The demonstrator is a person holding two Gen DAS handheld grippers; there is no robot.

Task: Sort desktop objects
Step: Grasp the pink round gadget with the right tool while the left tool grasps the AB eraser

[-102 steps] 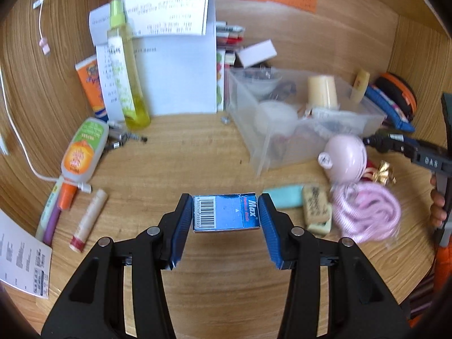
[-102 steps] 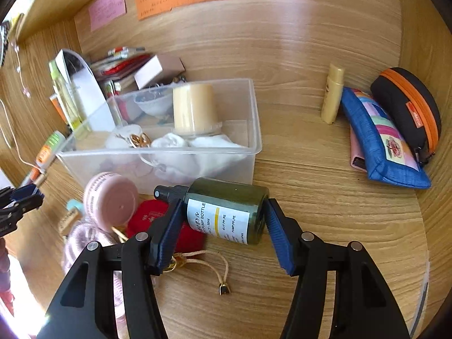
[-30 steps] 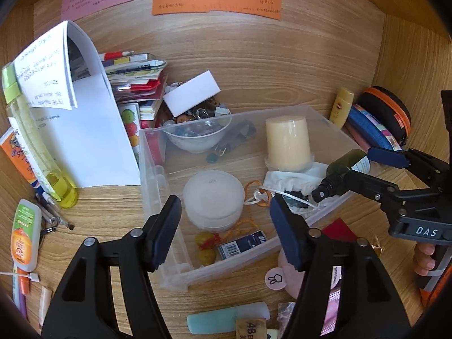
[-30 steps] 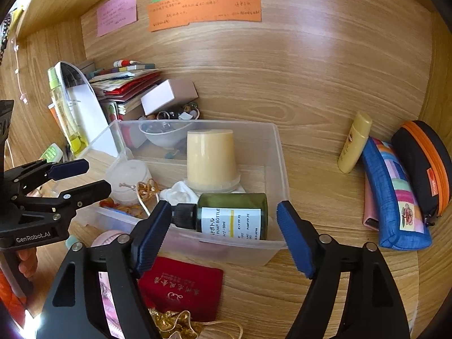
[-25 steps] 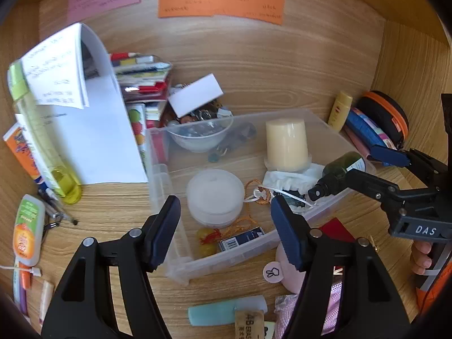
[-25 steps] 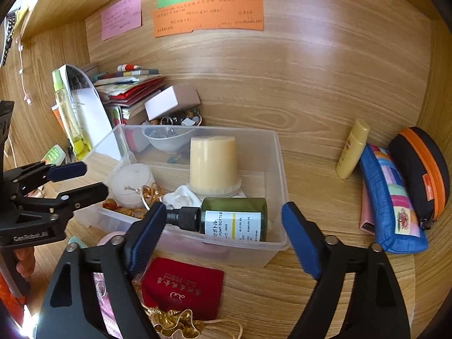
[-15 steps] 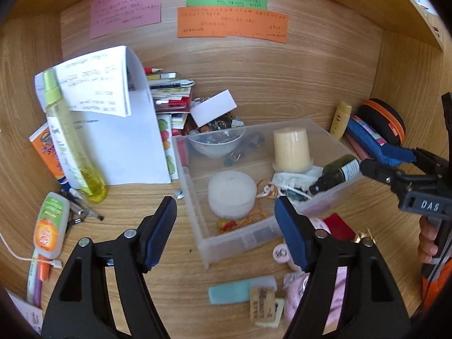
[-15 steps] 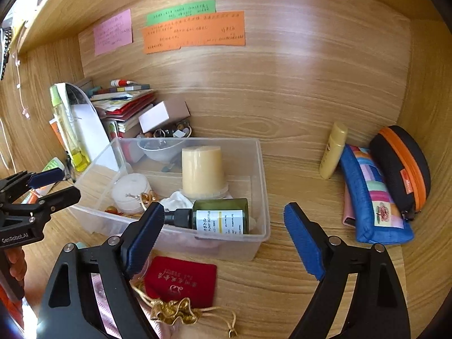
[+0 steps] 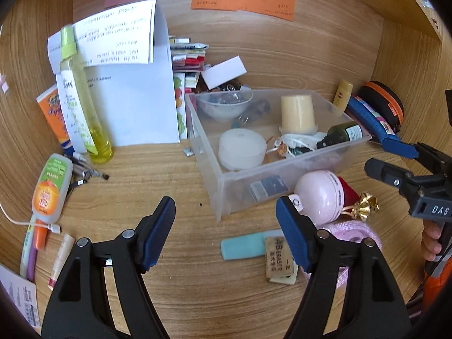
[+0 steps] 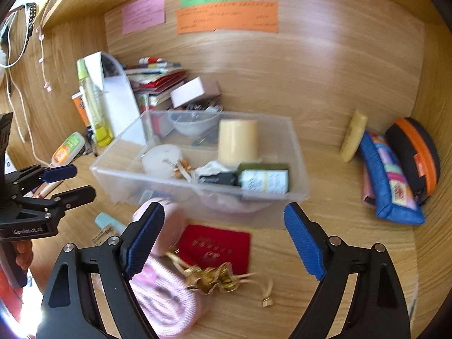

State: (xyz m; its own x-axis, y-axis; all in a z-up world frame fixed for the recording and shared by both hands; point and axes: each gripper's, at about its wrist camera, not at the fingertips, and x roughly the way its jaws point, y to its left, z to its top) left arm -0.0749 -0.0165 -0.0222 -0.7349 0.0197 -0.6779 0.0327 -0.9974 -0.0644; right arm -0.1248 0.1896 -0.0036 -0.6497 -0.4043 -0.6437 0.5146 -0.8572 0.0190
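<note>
Right tool (image 10: 224, 237) open and empty, above the bench (image 10: 325, 248); left tool (image 9: 226, 233) likewise open. Green pump bottle (image 10: 264, 181) lies flat in the clear bin (image 10: 197, 195), long axis crosswise, nozzle pointing left, beyond the right tool's fingertips.

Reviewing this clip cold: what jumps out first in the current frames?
The clear plastic bin mid-desk draws the eye, holding a cream candle and a dark green pump bottle lying on its side. In front of it sit a pink round case, a red pouch and a gold ribbon. The left gripper and the right gripper both hang open and empty.
</note>
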